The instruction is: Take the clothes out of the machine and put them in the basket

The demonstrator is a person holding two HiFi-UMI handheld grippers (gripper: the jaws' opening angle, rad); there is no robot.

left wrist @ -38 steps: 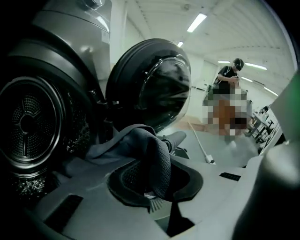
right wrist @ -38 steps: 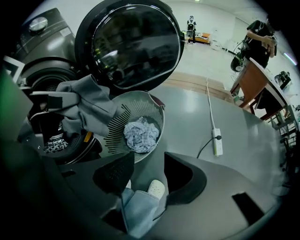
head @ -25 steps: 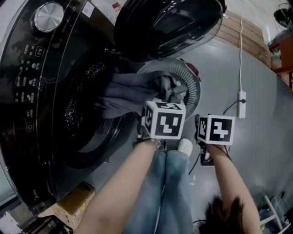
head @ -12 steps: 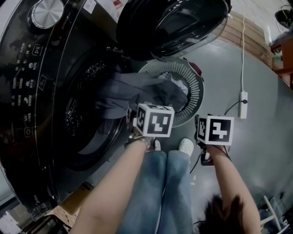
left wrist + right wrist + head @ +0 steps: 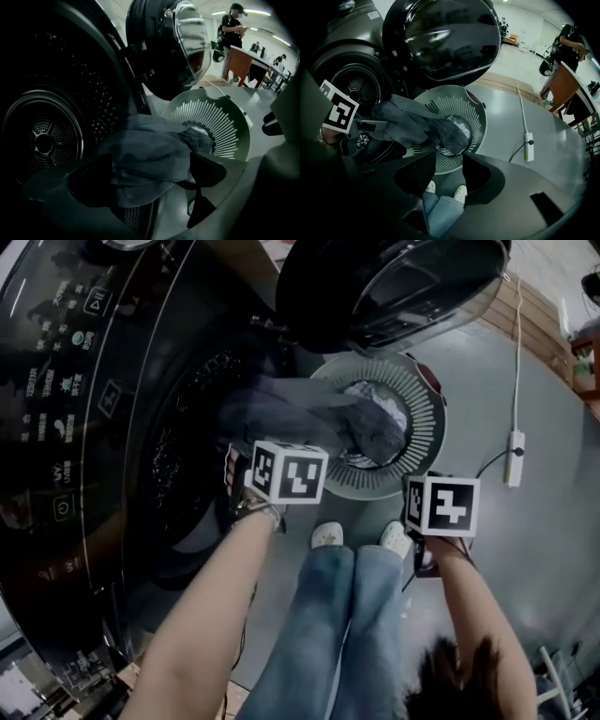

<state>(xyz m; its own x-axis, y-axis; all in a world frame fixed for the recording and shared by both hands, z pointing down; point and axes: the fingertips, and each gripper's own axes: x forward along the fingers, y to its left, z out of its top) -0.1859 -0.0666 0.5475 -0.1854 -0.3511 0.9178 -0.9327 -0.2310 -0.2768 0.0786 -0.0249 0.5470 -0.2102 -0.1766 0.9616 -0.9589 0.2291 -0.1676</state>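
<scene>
Left gripper [image 5: 145, 183] jaws have just sprung wide, nothing pinched. The grey garment [image 5: 319, 418] bridges machine [image 5: 178, 456] and basket [image 5: 427, 427], probably needing another pull. Right gripper [image 5: 449, 168] hovers part-open, empty.

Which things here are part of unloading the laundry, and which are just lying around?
Job: washing machine, its open door, slatted basket, grey garment draped into it.
Lying about: power strip and cord, wooden table.

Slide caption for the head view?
Grey garment draped from the washer drum into the slatted basket, door open above.
</scene>
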